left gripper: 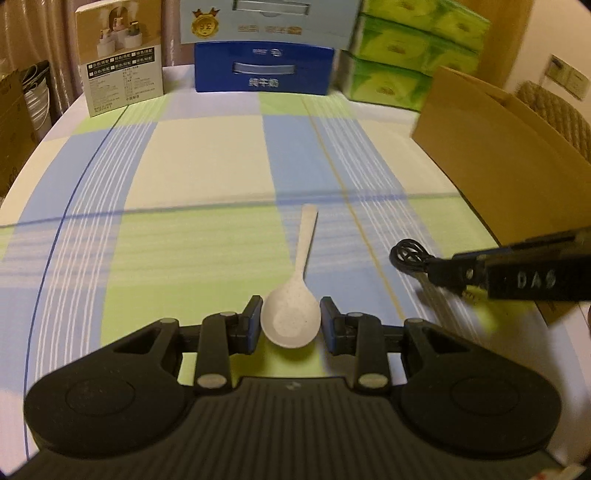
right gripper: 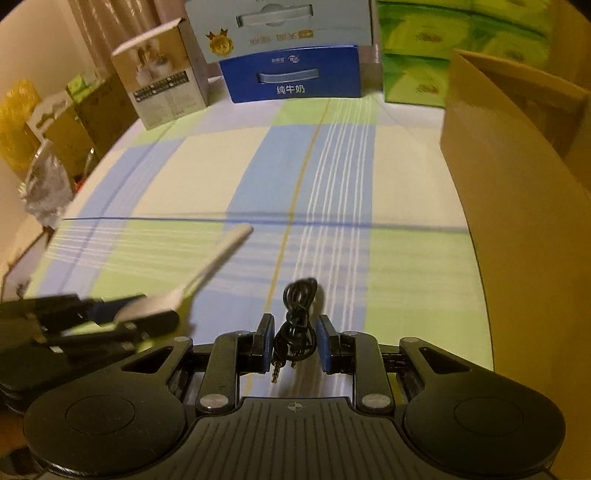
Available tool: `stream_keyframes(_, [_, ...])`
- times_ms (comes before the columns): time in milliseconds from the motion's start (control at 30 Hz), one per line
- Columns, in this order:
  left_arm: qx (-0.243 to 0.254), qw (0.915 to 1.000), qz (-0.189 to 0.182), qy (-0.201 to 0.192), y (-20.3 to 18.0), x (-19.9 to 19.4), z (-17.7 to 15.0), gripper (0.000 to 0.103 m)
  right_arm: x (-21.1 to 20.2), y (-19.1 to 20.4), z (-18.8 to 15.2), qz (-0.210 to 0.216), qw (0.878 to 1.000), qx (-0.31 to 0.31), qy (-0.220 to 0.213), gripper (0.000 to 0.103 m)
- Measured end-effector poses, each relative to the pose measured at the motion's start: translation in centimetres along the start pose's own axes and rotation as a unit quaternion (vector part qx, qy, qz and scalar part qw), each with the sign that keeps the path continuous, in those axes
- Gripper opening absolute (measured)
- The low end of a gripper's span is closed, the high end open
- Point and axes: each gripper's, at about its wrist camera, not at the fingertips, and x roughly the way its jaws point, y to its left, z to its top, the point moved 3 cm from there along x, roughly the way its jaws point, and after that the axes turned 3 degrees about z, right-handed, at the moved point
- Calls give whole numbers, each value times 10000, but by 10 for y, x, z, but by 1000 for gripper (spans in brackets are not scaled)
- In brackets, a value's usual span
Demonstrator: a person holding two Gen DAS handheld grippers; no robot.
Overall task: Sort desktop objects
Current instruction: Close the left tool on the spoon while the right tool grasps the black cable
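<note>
The right gripper [left gripper: 448, 275] enters the left wrist view from the right edge, smeared by motion — its body is cut off there, and only a loop of the black cable [left gripper: 408, 254] shows beyond its tips. In the right wrist view the left gripper [right gripper: 147, 314] is likewise blurred and cropped by the left edge; the bowl of the white spoon [right gripper: 218, 254] is largely hidden among its fingers. The brown cardboard box [left gripper: 491, 147] runs out of frame on the right in both views, its inside unseen. The pale blue carton [left gripper: 269, 18] and green tissue packs [left gripper: 406, 48] are cut by the top edge. Small print on the beige box [left gripper: 122, 74] is unreadable.
</note>
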Motion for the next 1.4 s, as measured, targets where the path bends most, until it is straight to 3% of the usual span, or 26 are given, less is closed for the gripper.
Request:
stream_keyframes(300, [479,9987,130,-103,-21,-39,-63,29,-34,20,-90,143,9999,-1,20,21])
stream_keyframes(400, [778,9962,217,-333,-25,-46,-73,40,-42,18,-101,47,9998,8,-167,24])
stream_keyframes(433, [844,9953,254,-409,-26,-48,-74,40,-42,18,-102,11,9998,21,-182,25])
stream_keyframes(567, [1092,9917,152,-657,-27,-52,-78,45,-43,17,-102,-92,9995,23,-302,47])
stream_keyframes(767, [1022,9927,-50,-645,-20,-46,-78,45,-42,16,-101,-139,9991,45,-392,48])
stream_keyframes(967, [1091,9926,-118,-523,-18,-39,-75,39,-40,13,-98,-148,9988,100,-446,48])
stream_keyframes(1233, [1262,9903,-95,-568,-20,-38,-75,29,-35,18,-98,-156,9989,-120,-419,48])
stream_keyframes(1400, [1191,9915,-82,-527,-20,-39,-75,28,-32,20,-97,-164,9984,-319,-442,48])
